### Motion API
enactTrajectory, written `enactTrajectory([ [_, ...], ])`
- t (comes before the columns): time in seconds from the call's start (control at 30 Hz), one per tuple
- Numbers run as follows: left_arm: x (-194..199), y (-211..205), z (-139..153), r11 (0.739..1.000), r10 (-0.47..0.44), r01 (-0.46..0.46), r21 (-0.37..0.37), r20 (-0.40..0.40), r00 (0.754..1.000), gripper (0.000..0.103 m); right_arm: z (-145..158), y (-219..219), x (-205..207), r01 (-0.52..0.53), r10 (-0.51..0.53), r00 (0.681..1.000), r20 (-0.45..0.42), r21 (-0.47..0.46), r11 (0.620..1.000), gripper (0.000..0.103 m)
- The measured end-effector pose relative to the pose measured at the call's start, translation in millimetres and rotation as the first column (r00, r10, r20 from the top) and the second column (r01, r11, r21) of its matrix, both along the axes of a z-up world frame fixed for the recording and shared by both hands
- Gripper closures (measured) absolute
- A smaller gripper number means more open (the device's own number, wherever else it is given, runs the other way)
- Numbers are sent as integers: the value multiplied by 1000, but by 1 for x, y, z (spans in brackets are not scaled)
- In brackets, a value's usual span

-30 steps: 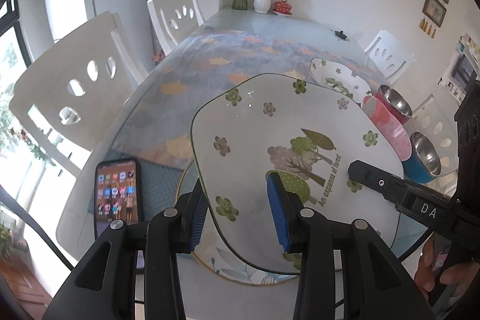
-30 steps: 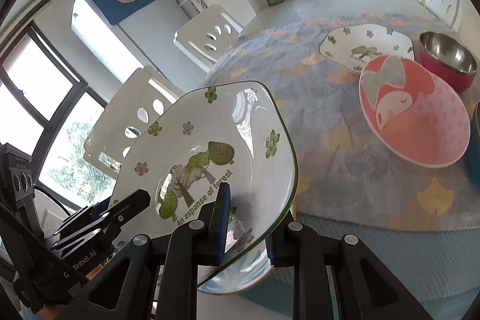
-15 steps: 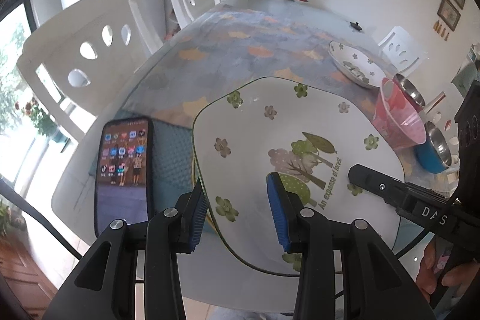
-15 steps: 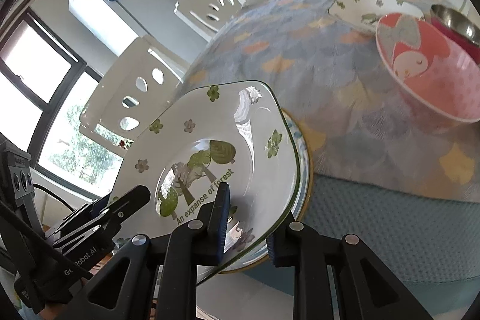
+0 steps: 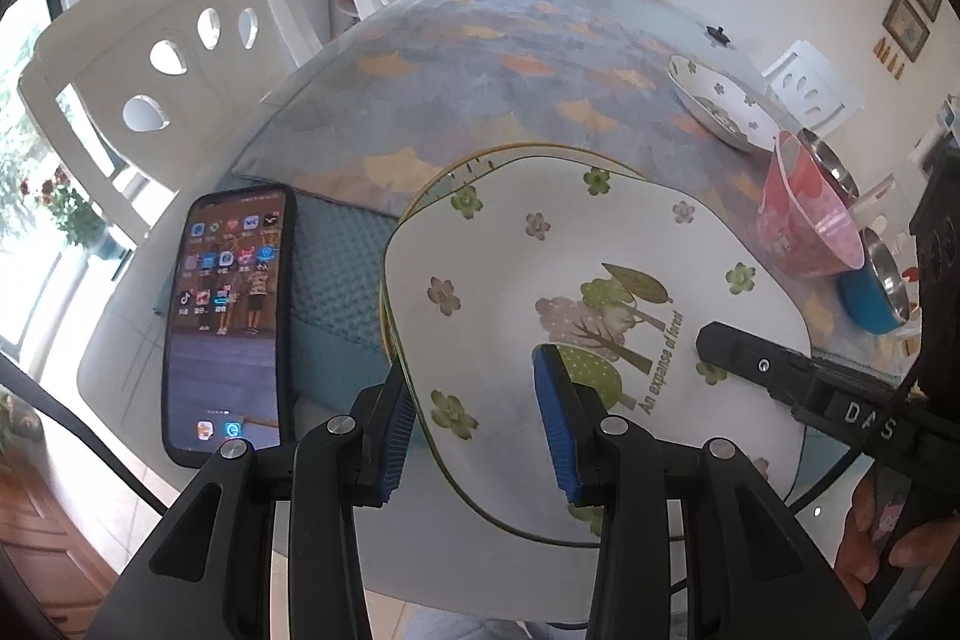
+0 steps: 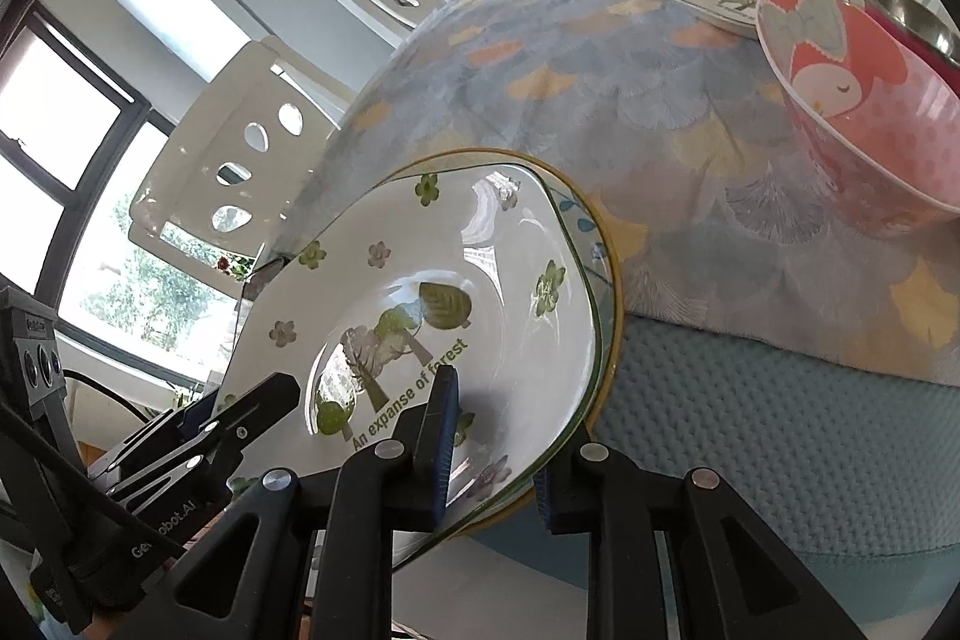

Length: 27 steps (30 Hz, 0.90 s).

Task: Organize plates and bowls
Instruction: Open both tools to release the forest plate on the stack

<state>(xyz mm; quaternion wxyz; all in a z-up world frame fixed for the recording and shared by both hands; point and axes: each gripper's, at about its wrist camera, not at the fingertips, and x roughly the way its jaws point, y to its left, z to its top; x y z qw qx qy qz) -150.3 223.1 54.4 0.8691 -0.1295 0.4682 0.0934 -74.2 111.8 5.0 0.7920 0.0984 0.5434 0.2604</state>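
Left gripper (image 5: 474,424): matte black plastic frame, two angular finger arms with triangular cut-outs, silver round screw heads at the pivots, ribbed blue pads on the inner faces. Right gripper (image 6: 492,451): same black build, silver screws, blue pads; white lettering "DAS" shows on its finger in the left wrist view. The left unit's side reads partly "obot.AI", with a thin black cable beside it.
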Motion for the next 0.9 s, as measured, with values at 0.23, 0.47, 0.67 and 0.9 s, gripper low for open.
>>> enactTrajectory([
  [0.23,-1,-2,-7,999,-29,28,-25,-31,999,68,-4,-2,2,33,-33,999,-28,-3,999,82],
  [0.47,-1,1,-6,998,-48,46,-30,-41,998,68,-7,0,0,30,-31,999,-36,-5,1000,83],
  [0.67,-1,9,-7,998,-56,54,-37,-61,997,67,-8,4,-1,32,-33,999,-38,-31,999,83],
  [0.9,-7,18,6,997,-71,69,-40,-38,997,60,-3,15,-7,-12,7,999,-45,-98,995,83],
])
